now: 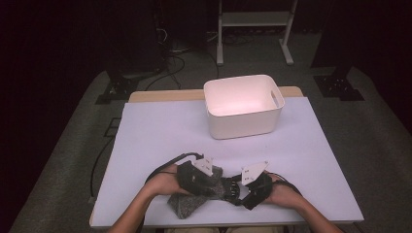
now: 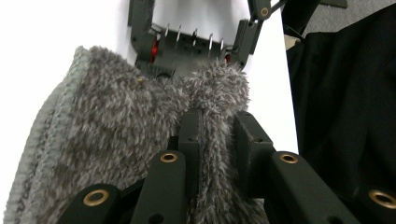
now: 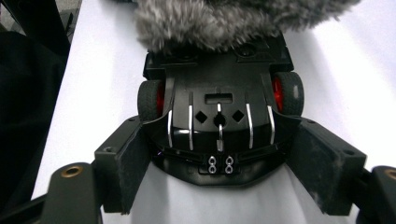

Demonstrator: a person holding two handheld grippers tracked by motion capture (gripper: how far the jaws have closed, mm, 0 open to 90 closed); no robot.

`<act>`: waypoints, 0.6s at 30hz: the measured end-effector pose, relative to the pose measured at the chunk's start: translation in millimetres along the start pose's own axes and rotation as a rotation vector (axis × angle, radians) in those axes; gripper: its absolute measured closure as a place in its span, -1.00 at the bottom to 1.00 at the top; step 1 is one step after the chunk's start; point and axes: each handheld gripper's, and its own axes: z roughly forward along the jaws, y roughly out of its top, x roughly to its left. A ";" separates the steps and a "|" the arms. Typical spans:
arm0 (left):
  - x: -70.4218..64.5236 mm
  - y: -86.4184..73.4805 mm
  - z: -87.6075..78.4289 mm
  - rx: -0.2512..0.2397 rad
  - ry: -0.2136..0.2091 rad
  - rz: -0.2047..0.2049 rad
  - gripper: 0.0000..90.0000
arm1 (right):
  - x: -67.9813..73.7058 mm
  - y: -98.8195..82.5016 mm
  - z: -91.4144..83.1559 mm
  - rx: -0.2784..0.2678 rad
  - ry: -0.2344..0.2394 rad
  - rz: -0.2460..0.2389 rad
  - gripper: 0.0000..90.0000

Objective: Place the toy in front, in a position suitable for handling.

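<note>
The left gripper [image 2: 217,135] pinches the grey fuzzy cloth [image 2: 116,140] draped over the black toy car [image 3: 219,107]. The right gripper [image 3: 229,168] clamps that car's end between its 2 jaws, well short of the white bin [image 1: 243,107].

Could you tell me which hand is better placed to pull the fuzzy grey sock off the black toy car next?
Left, probably: the left gripper is shut on the sock, while the right gripper's fingers flank the toy car, bracing it.

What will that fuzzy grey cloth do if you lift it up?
The fuzzy grey cloth would probably droop and hang: it already bunches where the left gripper pinches a fold. It looks soft and light. Its pile may snag on the black toy car it partly covers.
</note>
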 end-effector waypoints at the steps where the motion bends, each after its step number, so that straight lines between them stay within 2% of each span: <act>1: 0.0 0.0 0.0 0.000 0.000 0.000 0.66 | 0.0 0.0 0.0 0.000 0.000 0.000 -0.48; 4: 0.2 -9.2 -6.2 -0.002 0.009 -0.010 0.66 | 0.1 -0.3 0.0 -0.003 0.001 0.002 -0.48; 7: 2.0 -23.5 -17.1 -0.005 0.029 -0.048 0.66 | 0.0 -0.4 0.0 -0.003 0.002 0.003 -0.48; 8: 2.0 -23.5 -17.1 -0.005 0.029 -0.048 0.66 | 0.0 -0.4 0.0 -0.003 0.002 0.003 -0.48; 11: 6.0 -37.9 -29.1 -0.001 0.062 -0.084 0.66 | -0.1 -0.4 0.0 -0.002 0.002 0.005 -0.48; 18: 15.1 -52.7 -41.4 -0.016 0.106 -0.130 0.66 | -0.9 -0.4 0.2 -0.002 0.006 0.004 -0.48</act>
